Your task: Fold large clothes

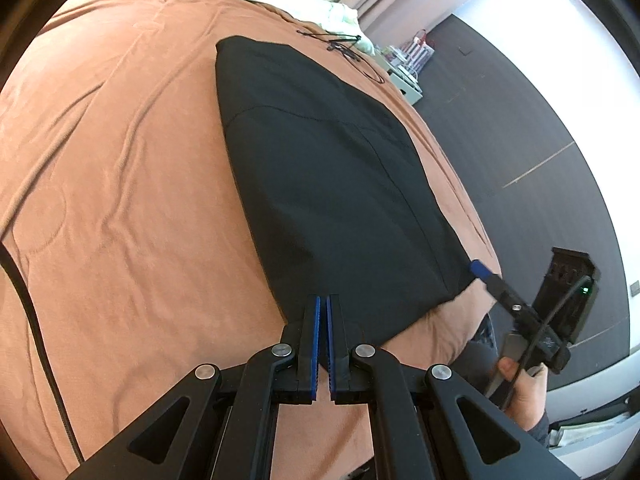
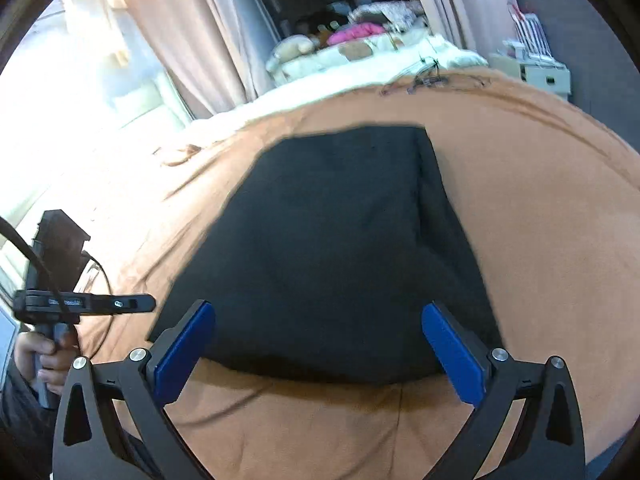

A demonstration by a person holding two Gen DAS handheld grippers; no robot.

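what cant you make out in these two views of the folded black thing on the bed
- Left gripper: shut at the black garment hem; whether cloth is pinched, its own fingers hide.
- Garment type: right wrist view blurred.
- Dark tangle on the orange bedspread: too small.

Orange bed (image 1: pixel 120 140) w/ folded black garment (image 1: pixel 340 184)

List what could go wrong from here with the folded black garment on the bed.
1. The left gripper is shut at the black garment's near edge; pulling away could drag the fold open.
2. The right gripper has open jaws straddling that edge and could snag it.
3. The garment lies near the orange bedspread's edge and might slide off.
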